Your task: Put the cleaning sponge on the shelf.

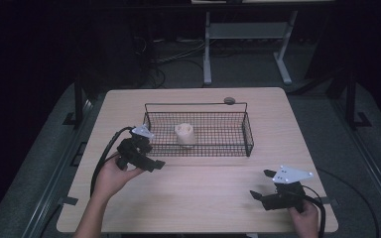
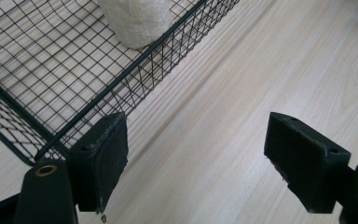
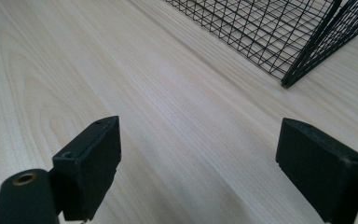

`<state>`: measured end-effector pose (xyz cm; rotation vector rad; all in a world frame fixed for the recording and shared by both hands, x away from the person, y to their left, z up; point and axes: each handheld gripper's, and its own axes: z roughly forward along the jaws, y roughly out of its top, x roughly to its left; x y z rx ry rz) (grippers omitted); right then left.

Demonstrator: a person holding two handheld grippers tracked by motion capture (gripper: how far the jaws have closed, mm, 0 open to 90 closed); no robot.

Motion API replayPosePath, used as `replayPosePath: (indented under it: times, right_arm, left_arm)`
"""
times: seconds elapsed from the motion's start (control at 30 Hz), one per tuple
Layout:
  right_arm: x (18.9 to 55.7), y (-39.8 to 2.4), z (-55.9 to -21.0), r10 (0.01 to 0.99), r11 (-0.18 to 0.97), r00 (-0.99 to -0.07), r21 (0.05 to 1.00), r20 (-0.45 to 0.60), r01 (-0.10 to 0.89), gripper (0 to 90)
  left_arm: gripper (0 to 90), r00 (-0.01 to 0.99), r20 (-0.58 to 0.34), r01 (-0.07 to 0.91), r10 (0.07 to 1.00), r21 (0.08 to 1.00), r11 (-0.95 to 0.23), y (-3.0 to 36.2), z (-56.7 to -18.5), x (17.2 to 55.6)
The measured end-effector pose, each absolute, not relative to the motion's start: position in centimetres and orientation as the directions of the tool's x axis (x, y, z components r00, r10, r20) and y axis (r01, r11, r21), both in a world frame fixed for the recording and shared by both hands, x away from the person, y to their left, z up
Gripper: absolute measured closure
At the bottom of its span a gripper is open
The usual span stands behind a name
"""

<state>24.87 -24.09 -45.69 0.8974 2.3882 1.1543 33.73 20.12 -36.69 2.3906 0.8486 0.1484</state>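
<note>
White cup-like object [image 1: 184,134] sits inside wire basket [image 1: 248,134], middle of surface [image 1: 203,198]. Left gripper [image 1: 151,153] just beside the basket's near-left corner, jaws wide apart, holding nothing. Right gripper [image 1: 262,184] near right, also spread, nothing held. Placement looks done; little left.

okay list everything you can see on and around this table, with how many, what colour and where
wire basket: 1, black, far middle of the table, long side toward the person
roll: 1, cream-white, upright inside the basket, left of its centre
round disc: 1, grey, on the table by the basket's far right corner
table: 1, light wood
frame with legs: 1, light grey, on the floor beyond the table
left gripper: 1, black, jaws open, by the basket's near left corner
right gripper: 1, black with a grey plate, jaws open, near right of the table
hands: 2, one on each gripper
</note>
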Motion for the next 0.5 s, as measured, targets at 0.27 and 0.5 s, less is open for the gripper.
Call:
replayPosePath:
  times: [0.27,0.5]
  right_arm:
    - [24.9,-24.0,-45.7,0.671,0.47,-0.741,0.788,-0.027,0.397,13.5]
    - [24.9,-24.1,-45.8,0.674,0.474,-0.738,0.785,-0.031,0.4,13.4]
  left_arm:
    - [21.0,0.79,-0.083,0.533,0.607,0.582,-0.614,20.9,-36.7,32.4]
    - [21.1,0.787,-0.086,0.533,0.611,0.595,-0.602,21.6,-37.0,31.2]
